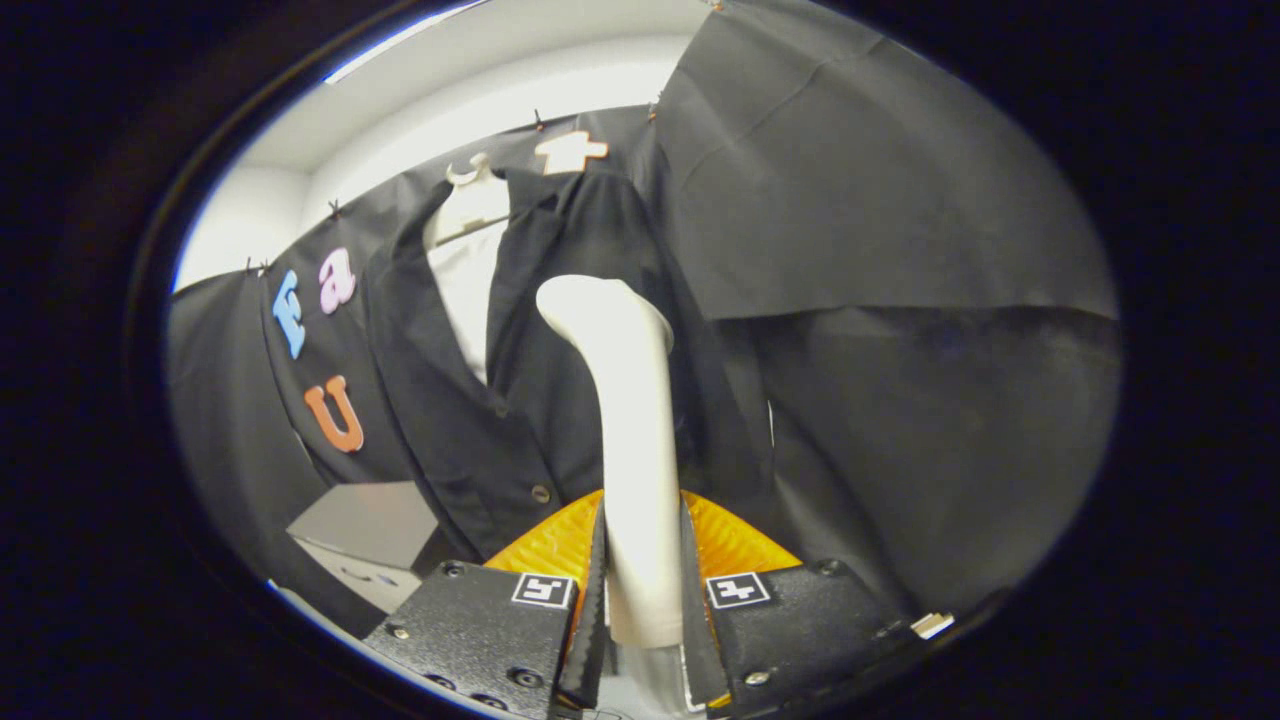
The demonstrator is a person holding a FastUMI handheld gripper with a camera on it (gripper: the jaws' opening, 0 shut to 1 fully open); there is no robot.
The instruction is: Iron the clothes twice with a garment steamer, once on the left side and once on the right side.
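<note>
One dark jacket [560,380] is hung on a white hanger [470,195] against the booth wall, unbuttoned over a white shirt [465,290]. Just before it, the garment steamer [625,440] is clamped upright in the tool [640,600], both fingers pressed on its handle.

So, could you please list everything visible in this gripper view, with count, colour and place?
Garment steamer, smooth plastic with a bent head: one, white, upright between the fingers, its head just ahead of the jacket.
Button-front cloth jacket: one, black, hanging open beyond the steamer.
Shirt: one, white, inside the jacket's open front.
Hanger hook: one, white, above the jacket's collar.
Boxy unit with a flat top: one, grey, beside the jacket's lower hem.
Booth wall cloth: black, behind and beside the jacket.
Gripper: one, both fingers pressed on the steamer's handle.
</note>
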